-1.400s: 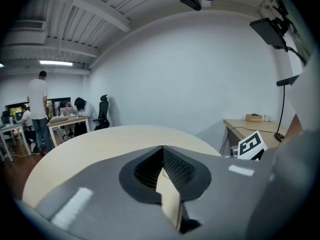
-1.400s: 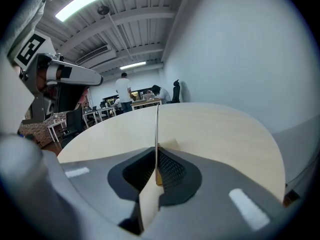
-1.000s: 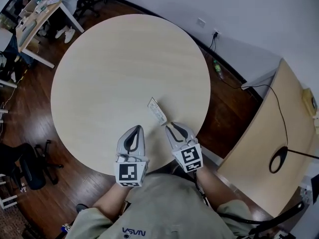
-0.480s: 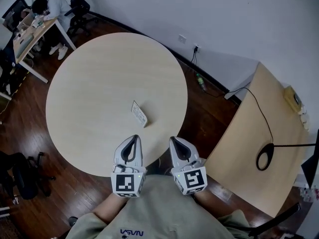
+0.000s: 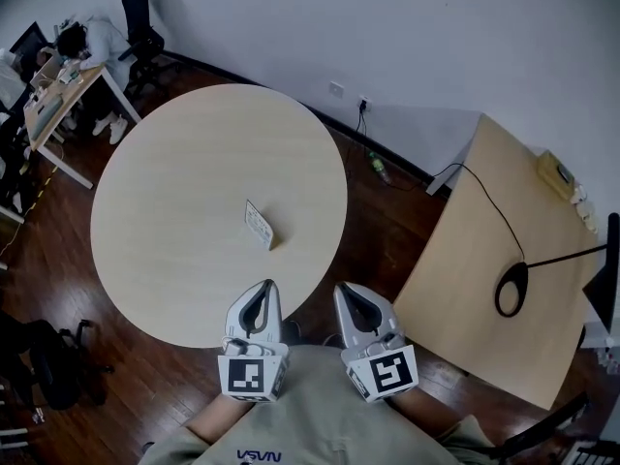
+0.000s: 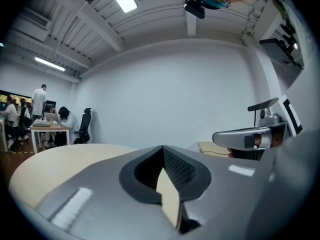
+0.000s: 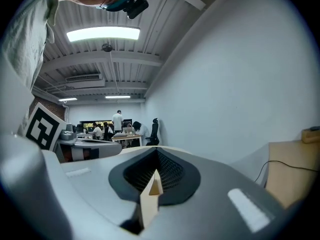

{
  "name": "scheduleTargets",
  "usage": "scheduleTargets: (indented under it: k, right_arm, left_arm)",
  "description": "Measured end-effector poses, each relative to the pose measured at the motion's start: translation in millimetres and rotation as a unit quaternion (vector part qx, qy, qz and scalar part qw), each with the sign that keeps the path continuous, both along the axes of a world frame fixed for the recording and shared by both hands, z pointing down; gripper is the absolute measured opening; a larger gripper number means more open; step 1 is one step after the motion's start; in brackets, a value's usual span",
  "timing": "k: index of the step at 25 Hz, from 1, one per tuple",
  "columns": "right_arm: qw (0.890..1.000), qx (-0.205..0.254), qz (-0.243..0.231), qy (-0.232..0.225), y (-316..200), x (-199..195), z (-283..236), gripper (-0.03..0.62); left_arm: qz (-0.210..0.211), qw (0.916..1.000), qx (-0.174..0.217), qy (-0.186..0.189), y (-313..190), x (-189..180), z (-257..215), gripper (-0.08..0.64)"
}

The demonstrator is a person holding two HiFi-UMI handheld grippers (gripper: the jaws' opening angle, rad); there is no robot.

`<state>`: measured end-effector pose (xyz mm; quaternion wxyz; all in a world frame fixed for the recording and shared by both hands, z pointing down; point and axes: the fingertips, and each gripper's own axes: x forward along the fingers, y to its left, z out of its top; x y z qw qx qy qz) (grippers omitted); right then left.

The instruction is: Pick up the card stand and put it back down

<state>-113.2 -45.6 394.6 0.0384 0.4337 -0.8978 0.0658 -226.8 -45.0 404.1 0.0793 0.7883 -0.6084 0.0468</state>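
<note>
The card stand [image 5: 258, 225], a small white card in a low holder, rests on the round light-wood table [image 5: 174, 172], right of its middle. Both grippers hang close to my body, off the table's near edge and well short of the stand. In the head view the left gripper [image 5: 264, 287] has its jaws together with nothing in them. Beside it the right gripper [image 5: 344, 289] is likewise shut and empty. The left gripper view shows the left gripper [image 6: 162, 147] with jaws meeting at the tip. In the right gripper view the right gripper [image 7: 156, 152] shows the same.
A square wooden table [image 5: 484, 260] stands to the right, carrying a black cable and a round black lamp base [image 5: 511, 290]. A desk with a seated person [image 5: 73, 42] is at the far left. A black office chair [image 5: 44, 356] sits on the dark floor at lower left.
Both grippers have drawn back from the table toward my body. The right gripper, earlier right next to the card stand, is now far from it. The stand stays on the table.
</note>
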Motion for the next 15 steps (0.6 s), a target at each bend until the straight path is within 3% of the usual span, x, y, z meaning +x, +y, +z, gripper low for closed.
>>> scheduleTargets:
  k: [6,15]
  right_arm:
    - [0.999,0.006,0.033,-0.003,5,-4,-10,0.0]
    - [0.999,0.0,0.044,-0.005,9,-28,-5,0.0]
  left_arm:
    - [0.053,0.9984,0.009,-0.019,1,4,-12,0.006]
    - [0.057,0.9983,0.006,-0.012,6,-21,-7,0.006]
